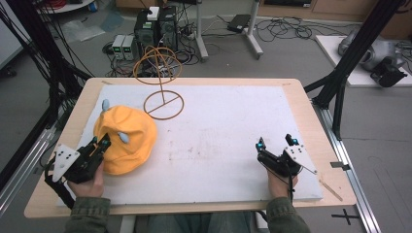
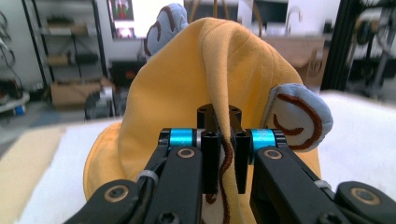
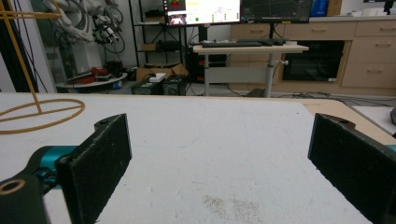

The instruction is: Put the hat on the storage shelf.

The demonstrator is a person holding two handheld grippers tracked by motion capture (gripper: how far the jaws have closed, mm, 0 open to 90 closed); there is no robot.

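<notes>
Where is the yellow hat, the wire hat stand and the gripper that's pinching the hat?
yellow hat [image 1: 131, 138]: high view, on its crown.
wire hat stand [image 1: 164, 105]: high view, on its ring base.
left gripper [image 2: 222, 163]: left gripper view, between its closed fingertips.

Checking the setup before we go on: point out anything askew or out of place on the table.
The yellow hat lies crumpled on the white mat, not on the wire stand behind it. The left claw is shut on a raised fold of it. The right claw is open, holding nothing. No spills or damage show.
</notes>
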